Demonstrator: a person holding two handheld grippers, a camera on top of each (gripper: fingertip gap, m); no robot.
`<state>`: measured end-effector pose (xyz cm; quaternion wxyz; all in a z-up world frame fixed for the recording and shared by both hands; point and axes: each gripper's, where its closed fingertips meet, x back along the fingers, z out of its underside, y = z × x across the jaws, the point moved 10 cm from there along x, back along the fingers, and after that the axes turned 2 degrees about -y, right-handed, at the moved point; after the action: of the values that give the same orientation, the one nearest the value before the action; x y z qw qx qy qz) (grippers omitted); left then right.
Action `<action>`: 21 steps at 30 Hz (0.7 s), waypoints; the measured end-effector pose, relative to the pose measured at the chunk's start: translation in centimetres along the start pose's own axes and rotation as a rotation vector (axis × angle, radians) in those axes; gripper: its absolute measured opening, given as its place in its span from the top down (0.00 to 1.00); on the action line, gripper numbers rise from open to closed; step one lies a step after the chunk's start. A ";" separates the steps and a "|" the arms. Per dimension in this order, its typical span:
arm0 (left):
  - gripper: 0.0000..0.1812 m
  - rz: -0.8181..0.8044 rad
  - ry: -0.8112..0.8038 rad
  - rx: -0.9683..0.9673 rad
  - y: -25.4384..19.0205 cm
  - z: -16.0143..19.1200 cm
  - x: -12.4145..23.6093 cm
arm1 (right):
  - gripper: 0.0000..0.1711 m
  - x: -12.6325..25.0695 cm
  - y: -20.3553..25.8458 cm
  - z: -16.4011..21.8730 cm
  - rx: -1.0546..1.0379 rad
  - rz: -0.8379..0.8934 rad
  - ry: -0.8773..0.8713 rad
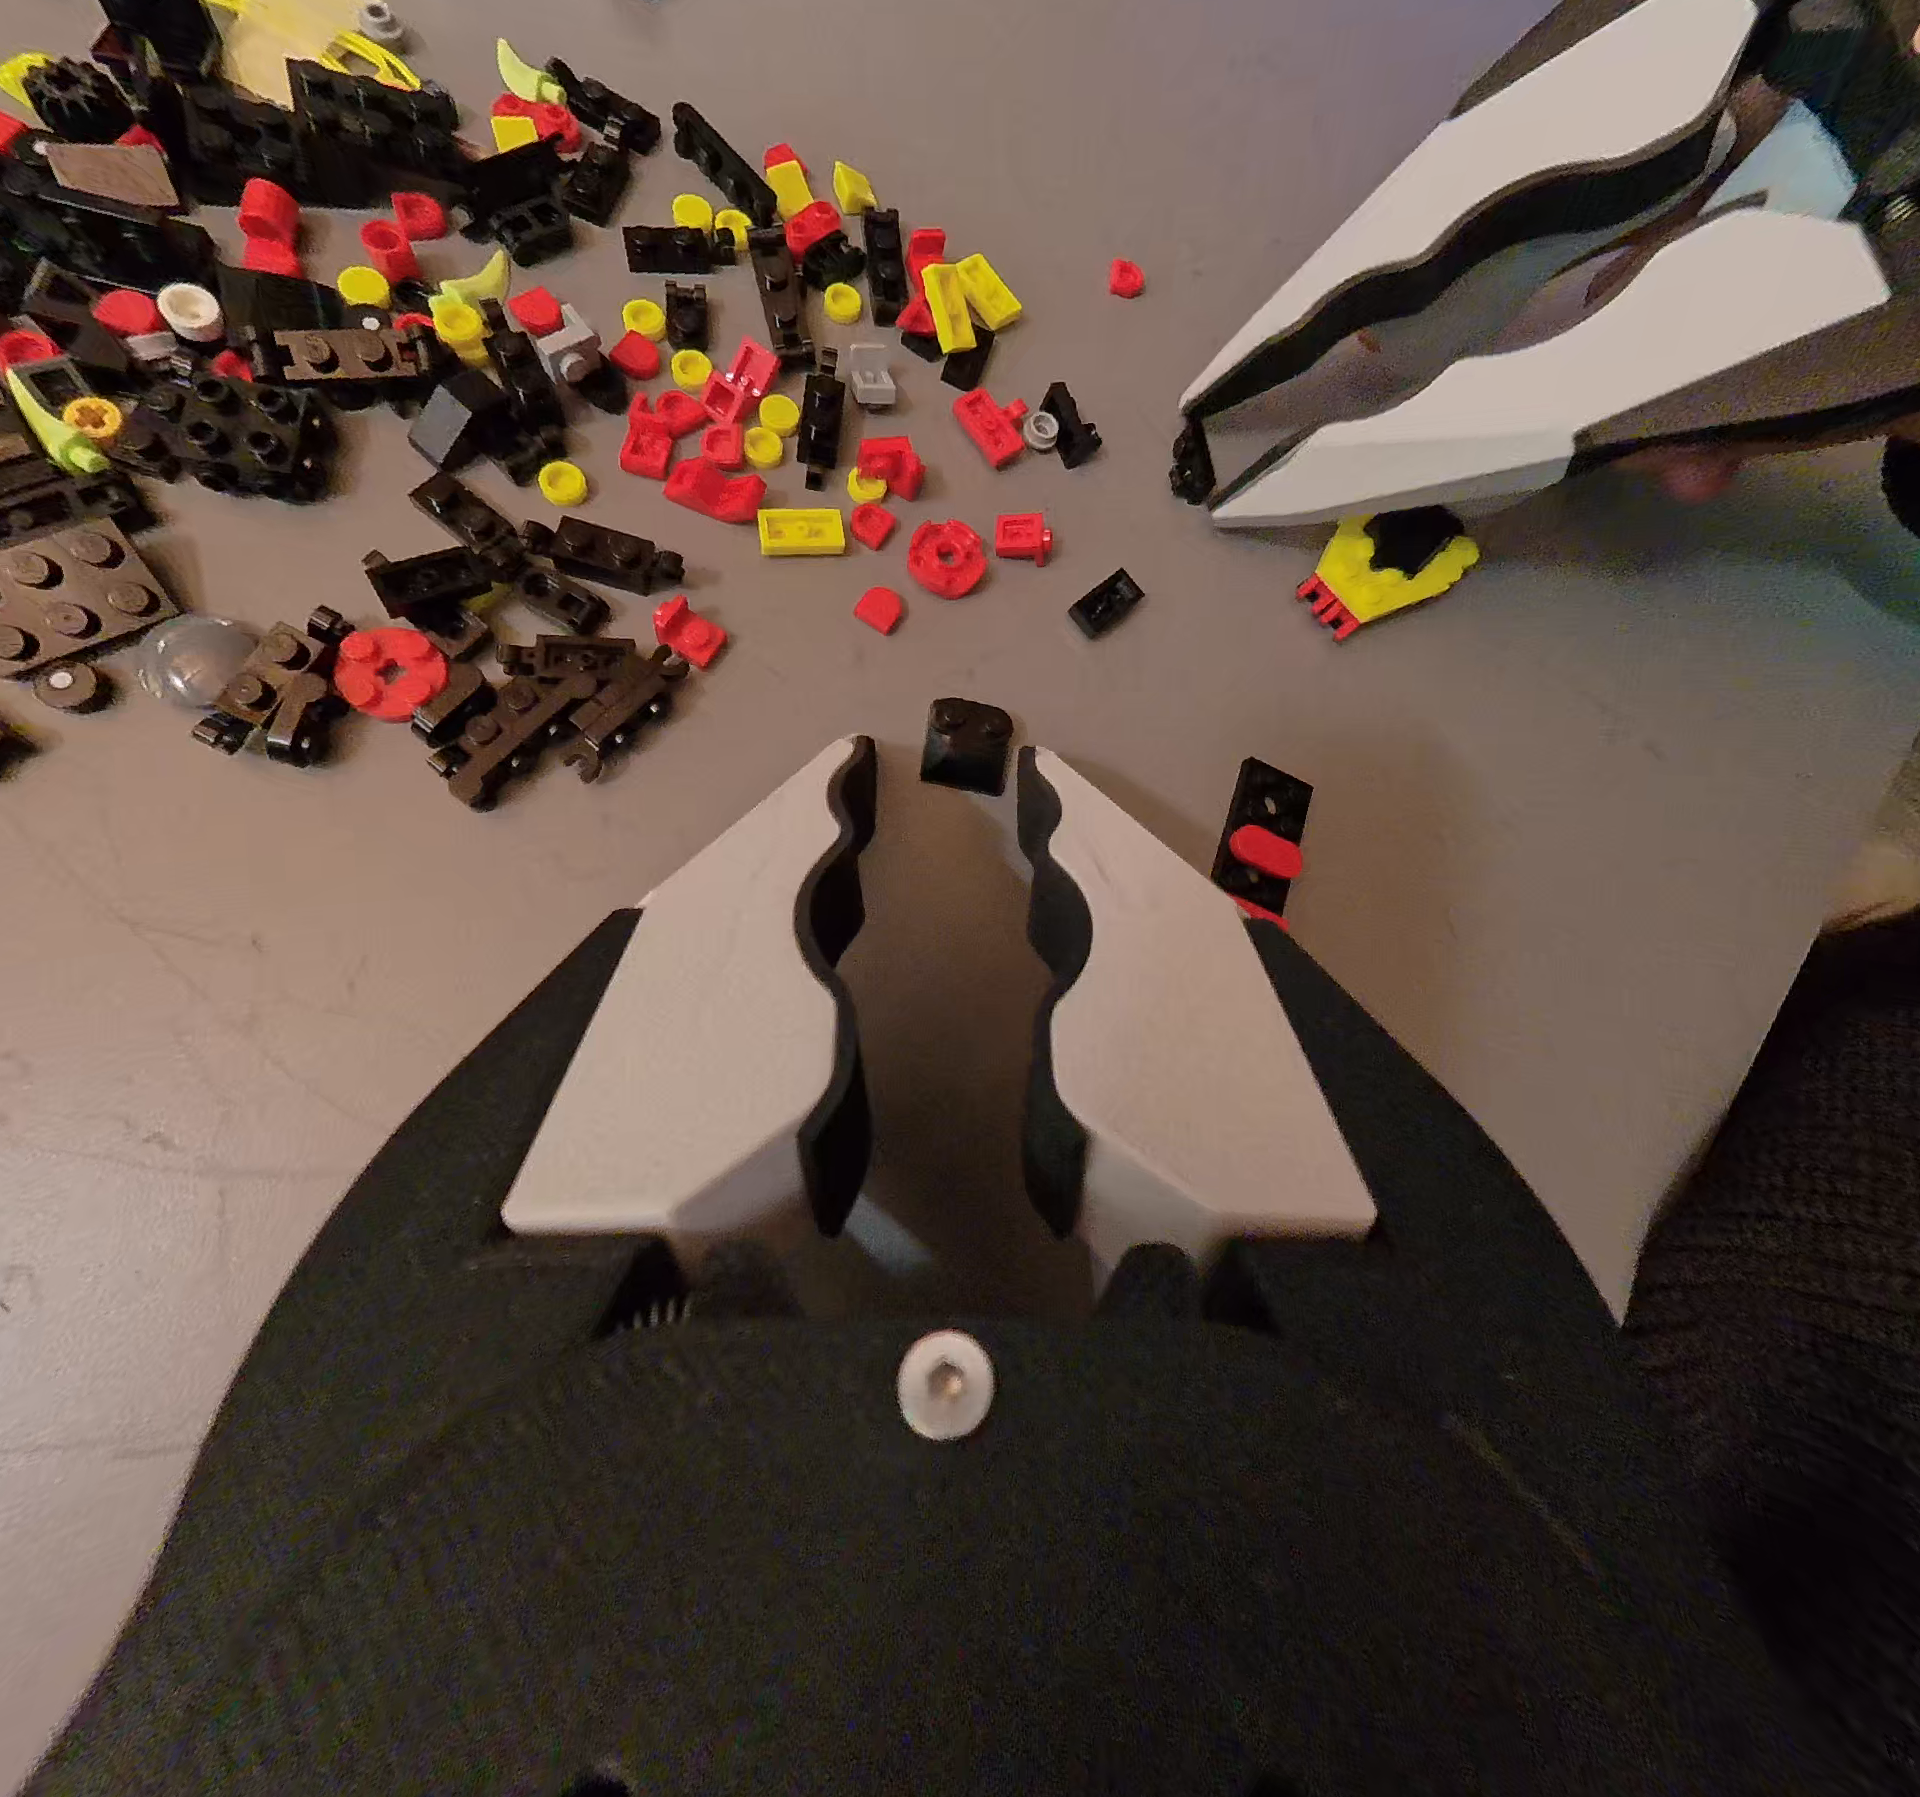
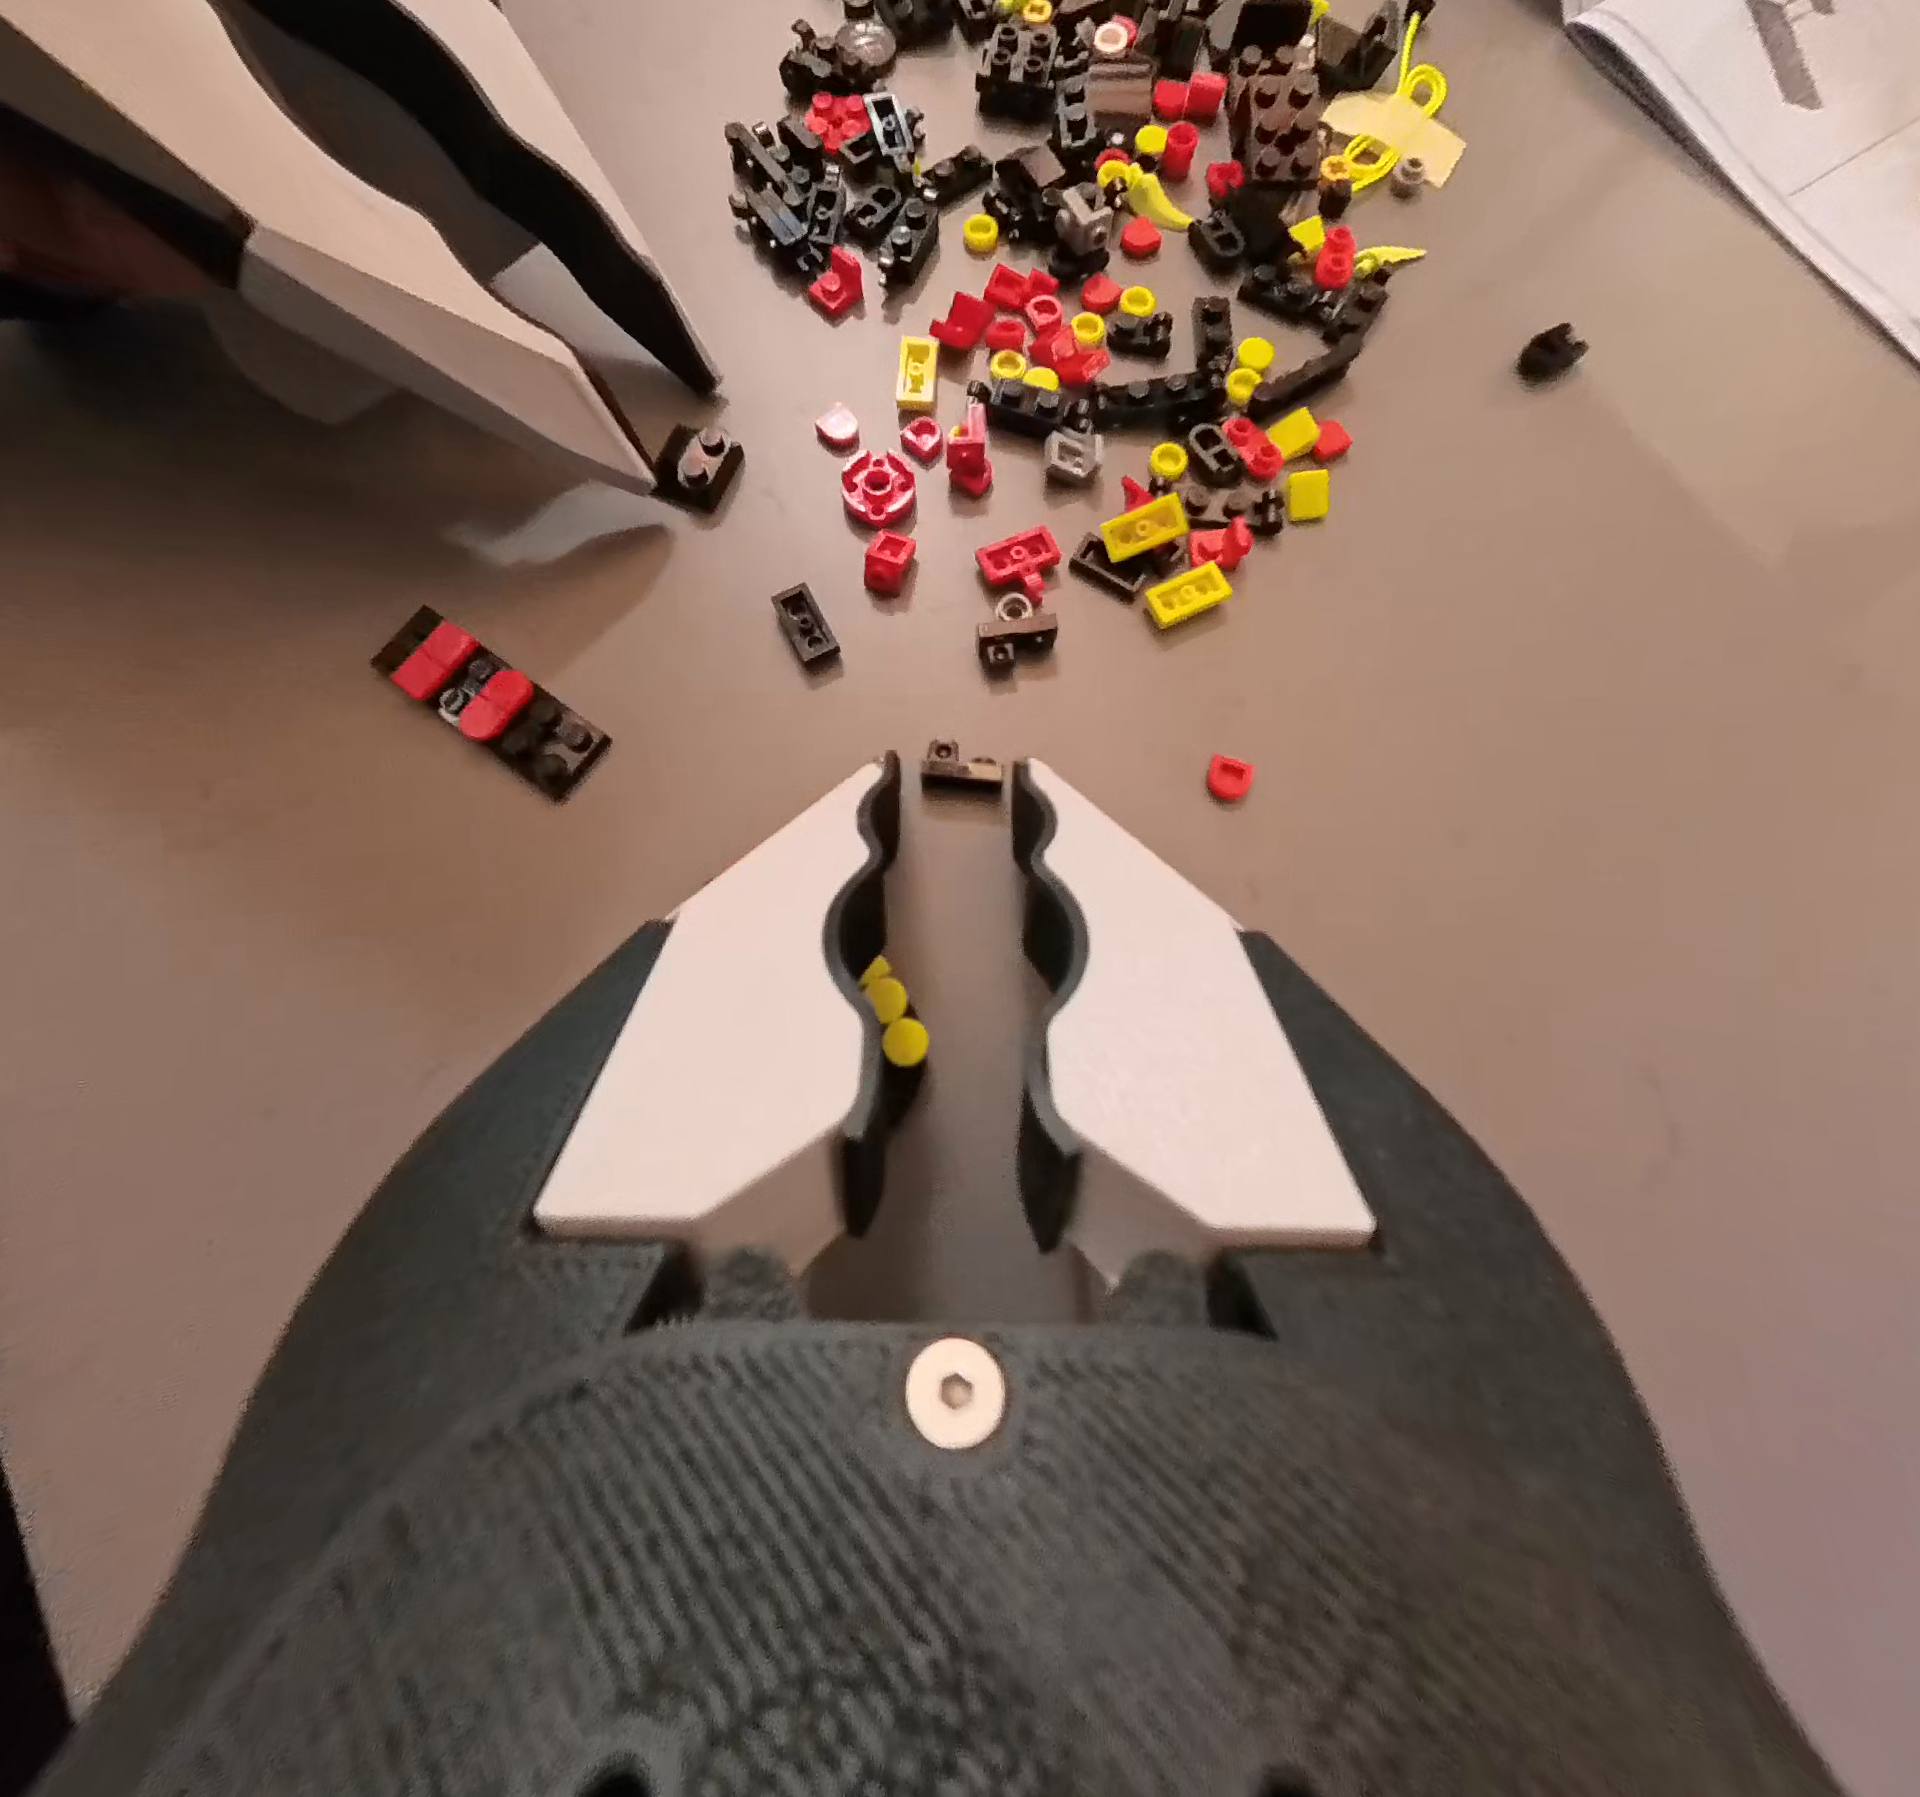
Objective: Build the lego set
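My left gripper (image 1: 945, 755) is open low over the grey table, with a small black slope brick (image 1: 966, 745) lying between and just ahead of its fingertips. In the right wrist view this brick (image 2: 698, 467) sits beside one fingertip of the left gripper (image 2: 686, 433). My right gripper (image 2: 954, 771) is shut on a small black piece (image 2: 964, 768) and holds it above the table. The left wrist view shows the right gripper (image 1: 1200, 464) hovering over a yellow, black and red sub-assembly (image 1: 1387, 568). A black plate with red pieces (image 1: 1262, 838) lies right of my left fingers.
A wide pile of loose black, red and yellow pieces (image 1: 623, 345) spreads ahead of both grippers (image 2: 1091, 241). An instruction booklet (image 2: 1766, 85) lies at the far right. A lone black piece (image 2: 1550, 353) and a small black plate (image 2: 805, 617) lie apart from the pile.
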<state>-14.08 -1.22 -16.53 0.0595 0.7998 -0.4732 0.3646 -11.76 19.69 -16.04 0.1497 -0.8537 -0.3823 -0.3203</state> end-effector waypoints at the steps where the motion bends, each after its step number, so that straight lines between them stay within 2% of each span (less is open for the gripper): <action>1: 0.87 0.000 -0.001 0.002 0.0 0.0 0.0 | 0.88 -0.2 0.1 0.0 0.005 0.006 0.010; 4: 0.86 -0.001 -0.002 0.001 0.0 0.0 0.0 | 0.92 -0.4 0.1 0.0 0.003 0.018 0.014; 21: 0.88 -0.018 -0.007 0.020 0.3 -0.2 -0.2 | 0.92 -0.5 -1.5 -0.9 -0.004 0.029 -0.080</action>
<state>-14.48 -1.16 -16.55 0.0532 0.8058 -0.4627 0.3658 -13.55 19.95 -15.71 0.1375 -0.8716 -0.3748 -0.2844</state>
